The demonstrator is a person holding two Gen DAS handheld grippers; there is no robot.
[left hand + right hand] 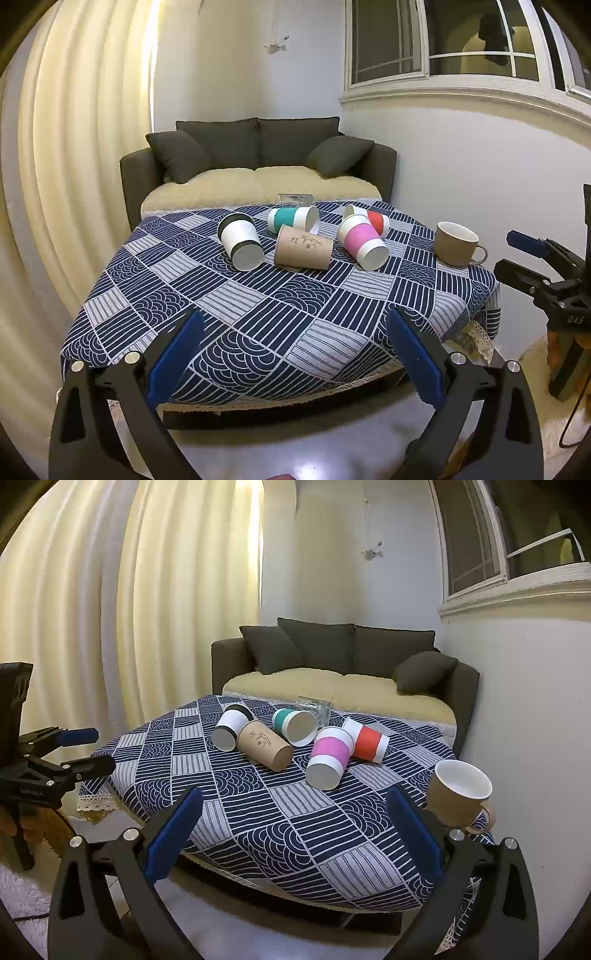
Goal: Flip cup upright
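Several cups lie on their sides on the table: a white cup with black ends (241,240) (229,727), a teal-banded cup (293,219) (295,725), a tan paper cup (303,252) (264,747), a pink-banded cup (362,240) (328,758), a red-banded cup (373,220) (367,743) and a clear glass (294,199) (316,707). A tan mug (456,243) (460,794) stands upright at the right edge. My left gripper (295,354) is open and empty before the near edge. My right gripper (295,830) is open and empty, its right finger (413,830) close to the mug.
The table carries a blue and white patterned cloth (258,314) (295,830). A dark sofa (258,158) (343,657) stands behind it, a curtain to the left, a white wall to the right. The right gripper shows in the left wrist view (543,266); the left gripper shows in the right wrist view (59,753).
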